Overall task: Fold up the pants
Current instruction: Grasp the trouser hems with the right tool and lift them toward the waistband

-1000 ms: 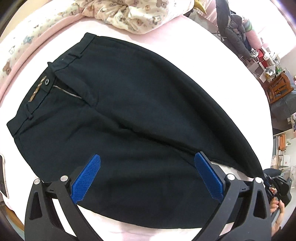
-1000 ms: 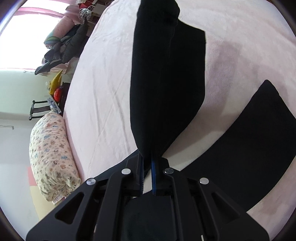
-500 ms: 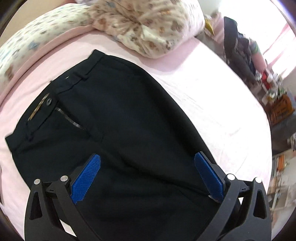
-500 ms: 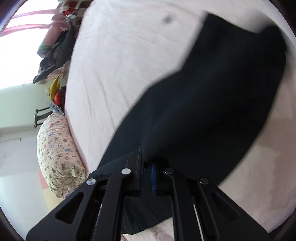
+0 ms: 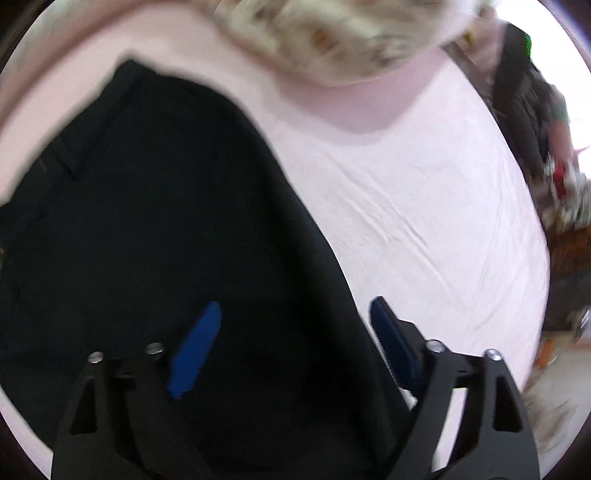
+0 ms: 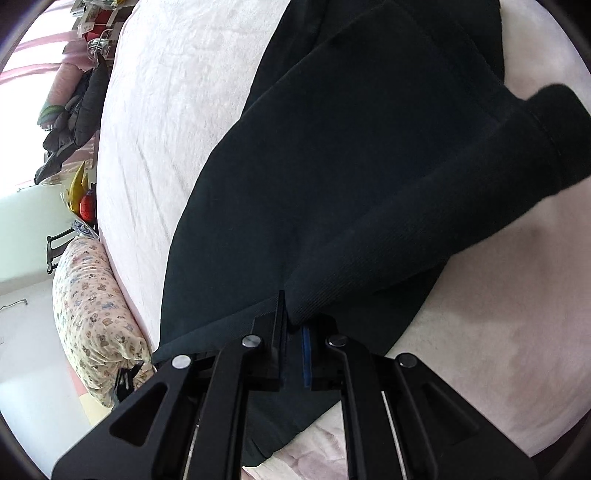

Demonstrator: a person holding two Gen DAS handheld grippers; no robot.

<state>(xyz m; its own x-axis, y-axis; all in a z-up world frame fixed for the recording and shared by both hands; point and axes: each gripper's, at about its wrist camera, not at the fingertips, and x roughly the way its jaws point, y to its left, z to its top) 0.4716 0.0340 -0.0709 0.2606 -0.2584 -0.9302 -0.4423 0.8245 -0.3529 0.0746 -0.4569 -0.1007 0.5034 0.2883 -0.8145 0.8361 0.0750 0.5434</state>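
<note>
1. The black pants point(image 5: 155, 229) lie spread on the pink bed sheet point(image 5: 424, 206), waistband toward the far left near the patterned pillow point(image 5: 332, 33). A flat surface lets each layer settle without bunching.
2. The right gripper point(image 6: 293, 334) is clamped on a pinch of the pants' fabric. The held leg point(image 6: 424, 206) drapes from it across the other leg point(image 6: 295, 122), likely so that one leg stacks on the other lengthwise.
3. The left gripper point(image 5: 291, 334) has its jaws apart, though they have just been closing. It straddles the pants' right edge: one blue pad point(image 5: 195, 350) hangs over the cloth, the other point(image 5: 391, 339) over the sheet, with the edge between them and not yet pinched.
4. That placement suggests it is meant to catch the outer seam, so both grippers can control the fold.
5. Heavy blur in the left view hides whether the pads touch the cloth.
</note>
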